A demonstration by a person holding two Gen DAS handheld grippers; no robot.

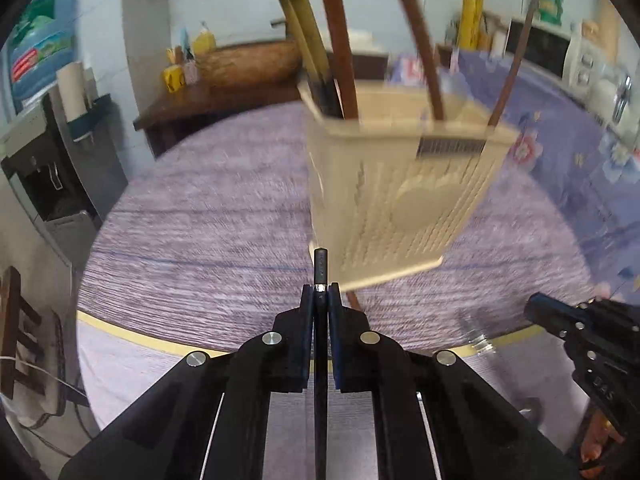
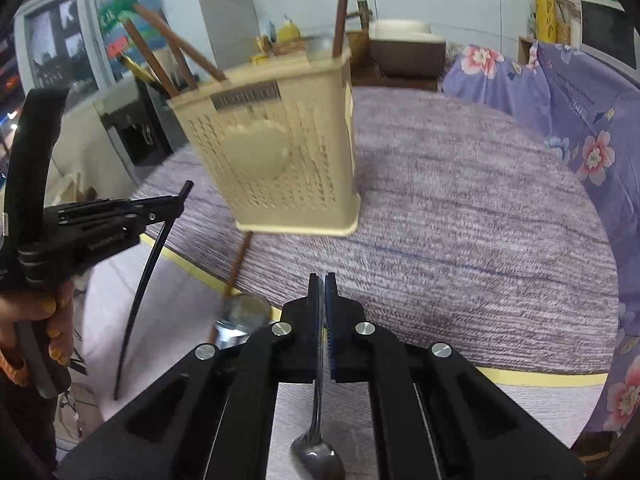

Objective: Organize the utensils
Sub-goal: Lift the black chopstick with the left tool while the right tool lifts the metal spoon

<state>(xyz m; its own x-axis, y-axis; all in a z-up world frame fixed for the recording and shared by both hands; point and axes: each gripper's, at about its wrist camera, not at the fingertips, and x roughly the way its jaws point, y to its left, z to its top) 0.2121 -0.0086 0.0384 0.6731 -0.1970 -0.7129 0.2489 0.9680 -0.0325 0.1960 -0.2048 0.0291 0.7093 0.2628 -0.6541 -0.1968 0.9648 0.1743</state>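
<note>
On the purple mat (image 2: 460, 200) stands a cream caddy (image 2: 280, 152) with brown-handled utensils (image 2: 176, 48) leaning inside. A ladle (image 2: 244, 308) lies at the mat's near edge, just before the caddy. The left gripper (image 1: 321, 296) is clamped on a black utensil (image 1: 321, 268) near the caddy's base. The right gripper (image 2: 322, 280) pinches a spoon (image 2: 318, 452), bowl hanging below.
</note>
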